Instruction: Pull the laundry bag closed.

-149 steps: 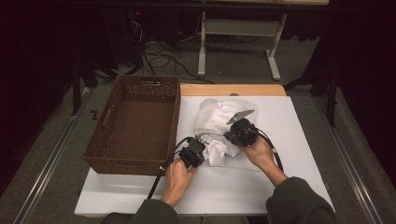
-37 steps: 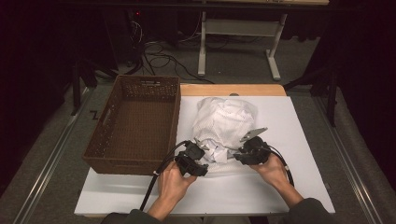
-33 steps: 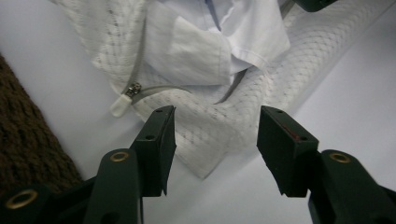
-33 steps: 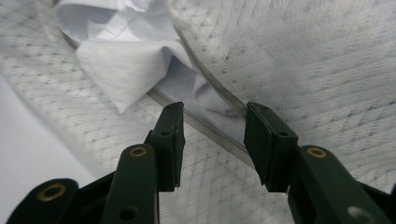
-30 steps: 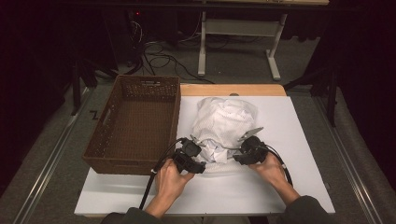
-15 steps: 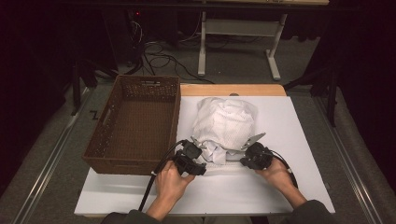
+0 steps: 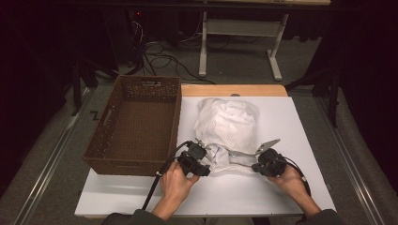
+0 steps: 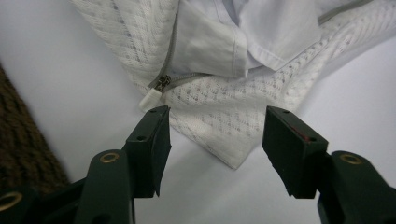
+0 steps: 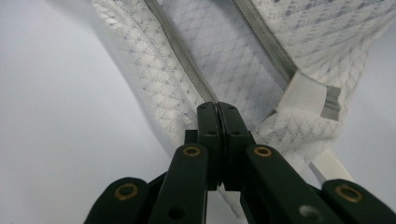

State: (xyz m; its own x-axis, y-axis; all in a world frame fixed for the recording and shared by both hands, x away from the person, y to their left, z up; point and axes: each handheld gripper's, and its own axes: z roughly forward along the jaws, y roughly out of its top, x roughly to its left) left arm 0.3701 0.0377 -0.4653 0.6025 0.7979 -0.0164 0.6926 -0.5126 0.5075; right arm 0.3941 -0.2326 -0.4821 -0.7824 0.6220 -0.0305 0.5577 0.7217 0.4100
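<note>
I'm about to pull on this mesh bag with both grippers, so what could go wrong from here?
1. The right gripper is shut on the bag's edge beside the zipper; a hard pull may slip off the thin mesh.
2. The left gripper is open around the bag's corner; closing there misses the zipper pull.
3. The clothing showing at the opening could spill out.

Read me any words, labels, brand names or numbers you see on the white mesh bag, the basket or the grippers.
None: no readable text on the white mesh bag, the wicker basket, the left gripper or the right gripper.
The small white tab sewn by the zipper looks blank.
</note>
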